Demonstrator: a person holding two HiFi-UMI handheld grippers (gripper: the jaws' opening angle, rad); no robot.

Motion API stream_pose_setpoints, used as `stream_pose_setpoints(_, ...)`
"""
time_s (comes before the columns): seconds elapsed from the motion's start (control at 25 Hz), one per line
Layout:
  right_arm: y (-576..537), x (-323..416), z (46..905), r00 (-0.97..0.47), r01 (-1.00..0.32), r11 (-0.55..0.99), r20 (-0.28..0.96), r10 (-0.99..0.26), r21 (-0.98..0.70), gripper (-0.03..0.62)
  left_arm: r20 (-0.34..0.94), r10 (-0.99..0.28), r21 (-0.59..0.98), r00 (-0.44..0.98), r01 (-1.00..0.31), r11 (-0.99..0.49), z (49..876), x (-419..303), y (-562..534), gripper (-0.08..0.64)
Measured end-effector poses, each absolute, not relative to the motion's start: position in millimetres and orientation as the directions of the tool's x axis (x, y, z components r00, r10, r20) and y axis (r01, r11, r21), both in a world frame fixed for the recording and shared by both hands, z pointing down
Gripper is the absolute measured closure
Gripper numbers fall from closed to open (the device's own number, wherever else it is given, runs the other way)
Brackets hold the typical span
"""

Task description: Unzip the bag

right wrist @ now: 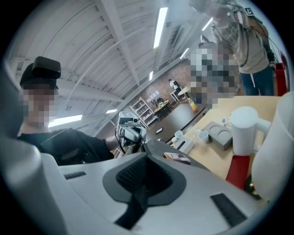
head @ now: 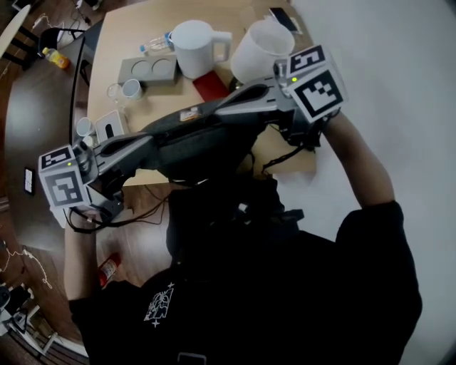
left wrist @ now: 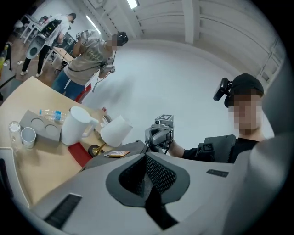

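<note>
A dark grey bag (head: 189, 146) hangs stretched between my two grippers at the wooden table's (head: 128, 28) near edge, partly over the person's lap. A small orange-and-white tag (head: 189, 114) sits on its top. My left gripper (head: 149, 140) comes in from the left with its jaws shut on the bag's left end (left wrist: 120, 150). The right gripper (head: 222, 108) reaches in from the right, shut on the opposite end (right wrist: 161, 149). Each gripper view shows the other gripper across the bag. The zip and its pull are not visible.
Behind the bag stand two white jugs (head: 196, 46) (head: 260, 50), a red flat item (head: 210, 85), a grey cup holder (head: 148, 70), a water bottle (head: 155, 44), small cups (head: 132, 88) and a phone (head: 285, 19). People stand beyond the table (left wrist: 87, 59).
</note>
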State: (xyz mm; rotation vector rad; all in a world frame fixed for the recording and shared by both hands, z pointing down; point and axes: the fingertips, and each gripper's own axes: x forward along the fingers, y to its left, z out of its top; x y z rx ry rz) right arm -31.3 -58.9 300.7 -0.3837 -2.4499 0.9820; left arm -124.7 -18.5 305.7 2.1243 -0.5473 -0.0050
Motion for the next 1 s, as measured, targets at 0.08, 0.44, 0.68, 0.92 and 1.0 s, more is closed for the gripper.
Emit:
stream_pose_setpoints(0.08,-64.7,-24.1,302.0,-0.865,0.062,0.702,0.312,0.392,-0.709,0.583,0.196,-0.421,0.792,0.886,-0.396,-0.465,304.4,-133.1,-18.0,0.558)
stream_pose_setpoints(0.44,-95.2,15.0,316.6,-0.904,-0.058,0.72,0.342,0.255,-0.691,0.583,0.175,-0.538,0.813,0.824,-0.43,-0.394,317.5,-174.2,-8.9,0.558)
stream_pose_setpoints(0.68,-118.1,50.8,335.7,-0.922,-0.17,0.697,0.362,0.136,-0.696,0.583,0.153,-0.618,0.816,0.772,-0.451,-0.361,329.6,-202.3,-6.3,0.558)
stream_pose_setpoints(0.92,-133.9,88.4,372.3,-0.931,-0.269,0.613,0.363,0.031,-0.743,0.583,0.04,-0.722,0.913,0.691,-0.319,-0.255,373.6,-235.8,8.6,0.558)
stream_pose_setpoints(1.0,-134.5,97.0,384.6,-0.93,-0.288,0.589,0.366,0.014,-0.755,0.583,0.023,-0.743,0.937,0.669,-0.274,-0.218,396.4,-242.7,15.9,0.558)
